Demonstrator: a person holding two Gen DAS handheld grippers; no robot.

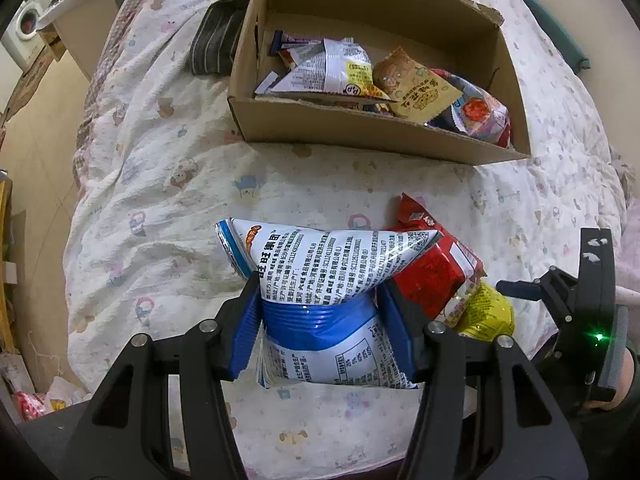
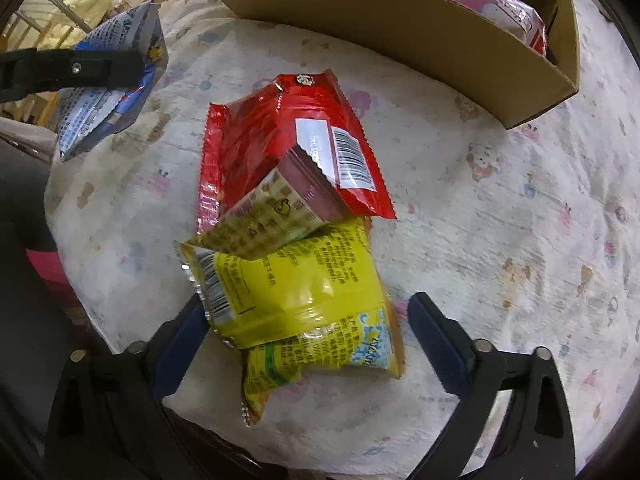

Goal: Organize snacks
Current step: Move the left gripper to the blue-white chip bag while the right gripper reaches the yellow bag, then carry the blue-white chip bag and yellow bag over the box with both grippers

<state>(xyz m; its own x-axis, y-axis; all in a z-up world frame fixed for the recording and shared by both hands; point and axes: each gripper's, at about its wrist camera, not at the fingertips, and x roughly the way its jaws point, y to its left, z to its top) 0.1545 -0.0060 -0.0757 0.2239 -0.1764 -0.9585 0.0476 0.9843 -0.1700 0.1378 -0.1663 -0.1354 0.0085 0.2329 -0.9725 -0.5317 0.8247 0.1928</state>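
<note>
My left gripper is shut on a blue and white snack bag, pinching its middle and holding it above the bedsheet. The same bag shows at the upper left of the right wrist view. My right gripper is open and points down over a small pile. A yellow packet lies between its fingers, and the right pad stands apart from it. A tan checked packet and a red bag lie beyond. A second yellow packet lies underneath. The cardboard box holds several snacks.
A cartoon-print bedsheet covers the bed, which drops to the floor on the left. A dark striped cloth lies by the box's left wall. A washing machine stands far left. The box's near wall rises just beyond the pile.
</note>
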